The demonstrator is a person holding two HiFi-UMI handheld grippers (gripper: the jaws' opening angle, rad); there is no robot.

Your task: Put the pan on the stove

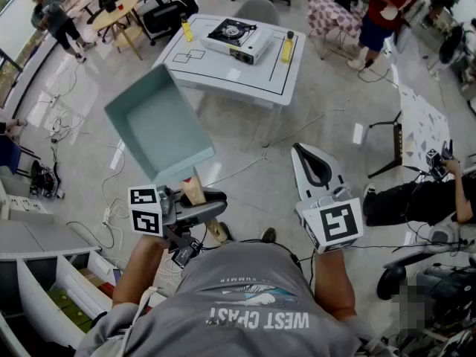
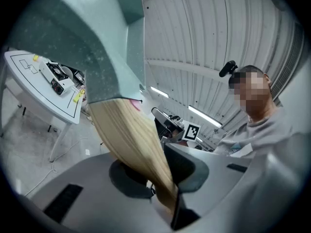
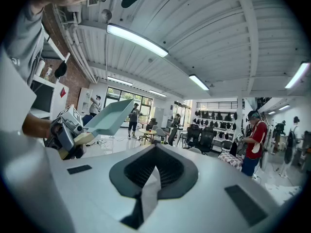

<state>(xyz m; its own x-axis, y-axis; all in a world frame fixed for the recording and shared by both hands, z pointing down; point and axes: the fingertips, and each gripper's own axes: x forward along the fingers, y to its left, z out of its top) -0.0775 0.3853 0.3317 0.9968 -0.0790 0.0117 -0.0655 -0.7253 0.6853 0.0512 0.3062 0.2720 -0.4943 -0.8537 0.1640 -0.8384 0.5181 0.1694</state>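
A teal square pan (image 1: 158, 129) with a wooden handle (image 1: 195, 190) is held up in the air, tilted, at my left. My left gripper (image 1: 202, 201) is shut on that handle; in the left gripper view the handle (image 2: 131, 140) runs between the jaws up to the pan (image 2: 92, 42). The portable stove (image 1: 238, 39) stands on a white table (image 1: 223, 73) well ahead of me, and the stove (image 2: 58, 75) also shows in the left gripper view. My right gripper (image 1: 299, 152) is shut on nothing, level with the left. From the right gripper view the pan (image 3: 109, 116) is at the left.
Two yellow bottles (image 1: 186, 29) (image 1: 287, 47) flank the stove on the table. Cables lie across the floor between me and the table. Chairs, a small round table (image 1: 119, 13) and people stand at the back; another person sits at the right (image 1: 446, 192).
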